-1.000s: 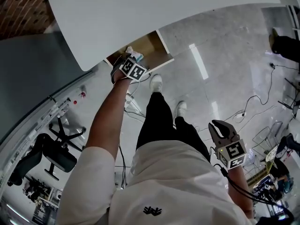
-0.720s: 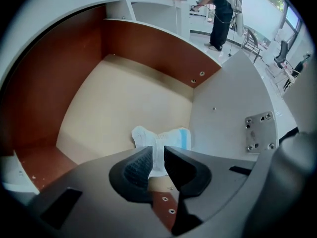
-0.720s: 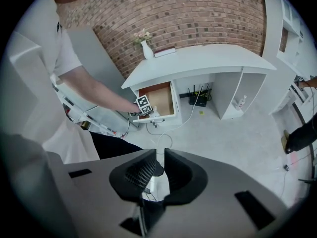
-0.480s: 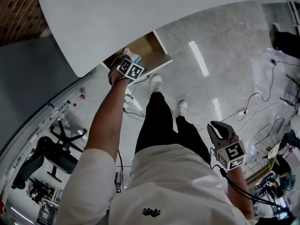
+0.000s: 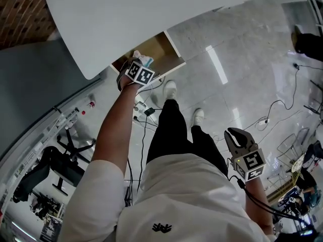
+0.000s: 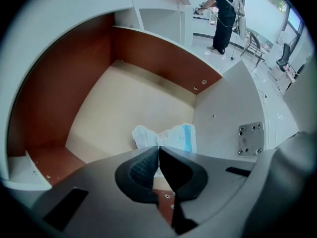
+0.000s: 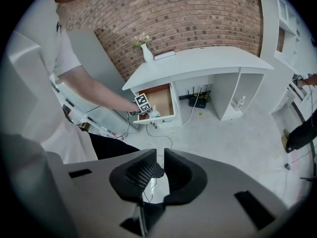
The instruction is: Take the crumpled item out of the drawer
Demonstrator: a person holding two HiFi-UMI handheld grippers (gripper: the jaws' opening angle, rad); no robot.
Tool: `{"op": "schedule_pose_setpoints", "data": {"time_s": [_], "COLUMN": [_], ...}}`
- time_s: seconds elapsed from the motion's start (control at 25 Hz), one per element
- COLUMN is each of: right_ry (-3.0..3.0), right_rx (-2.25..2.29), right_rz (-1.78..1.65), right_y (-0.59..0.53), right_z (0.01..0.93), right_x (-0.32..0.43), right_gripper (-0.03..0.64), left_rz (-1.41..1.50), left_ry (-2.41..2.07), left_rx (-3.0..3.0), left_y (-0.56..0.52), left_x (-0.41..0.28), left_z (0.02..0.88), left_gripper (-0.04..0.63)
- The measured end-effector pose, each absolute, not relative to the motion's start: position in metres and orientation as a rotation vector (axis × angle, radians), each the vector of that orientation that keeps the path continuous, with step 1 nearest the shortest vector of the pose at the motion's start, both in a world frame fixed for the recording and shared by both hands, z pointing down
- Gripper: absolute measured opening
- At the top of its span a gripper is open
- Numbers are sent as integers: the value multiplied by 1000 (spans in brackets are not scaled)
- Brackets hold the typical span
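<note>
White worktop (image 7: 198,58) by a brick wall (image 7: 198,14), its drawer (image 6: 124,103) pulled open.
The crumpled item (image 6: 171,135), white paper with a blue patch, is pinched at its near edge in the closed left tool (image 6: 158,150), by the drawer's right wall. The pale floor beyond it runs bare to the brown sides. The right tool (image 7: 159,155) hangs well apart over the room's floor, empty, its jaws a slit apart.

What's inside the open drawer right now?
The drawer holds one crumpled white-and-blue wrapper, pinched at its near edge by the left gripper, jaws shut. Its remaining visible floor is bare; the gripper's body covers the nearest strip.
</note>
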State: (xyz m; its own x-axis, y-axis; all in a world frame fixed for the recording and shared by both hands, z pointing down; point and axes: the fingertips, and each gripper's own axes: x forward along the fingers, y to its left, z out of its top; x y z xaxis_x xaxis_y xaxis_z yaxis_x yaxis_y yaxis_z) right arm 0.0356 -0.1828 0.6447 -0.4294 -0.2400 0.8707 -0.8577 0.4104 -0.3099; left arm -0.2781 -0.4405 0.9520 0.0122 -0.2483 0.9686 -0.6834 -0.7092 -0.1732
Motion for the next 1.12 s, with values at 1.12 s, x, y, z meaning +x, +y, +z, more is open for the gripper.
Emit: {"op": "schedule_pose_setpoints", "data": {"time_s": [1.12], "right_ry": [-2135], "right_rx": [990], "right_rz": [841], "right_y": [-81], "right_z": [555], "right_x": [104], "right_gripper": [61], "left_rz": [1346], "left_ry": [-1217], "left_rx": [2055], "left_y": [-339], "left_x": [-202], "left_z": [722], "left_gripper": [23]}}
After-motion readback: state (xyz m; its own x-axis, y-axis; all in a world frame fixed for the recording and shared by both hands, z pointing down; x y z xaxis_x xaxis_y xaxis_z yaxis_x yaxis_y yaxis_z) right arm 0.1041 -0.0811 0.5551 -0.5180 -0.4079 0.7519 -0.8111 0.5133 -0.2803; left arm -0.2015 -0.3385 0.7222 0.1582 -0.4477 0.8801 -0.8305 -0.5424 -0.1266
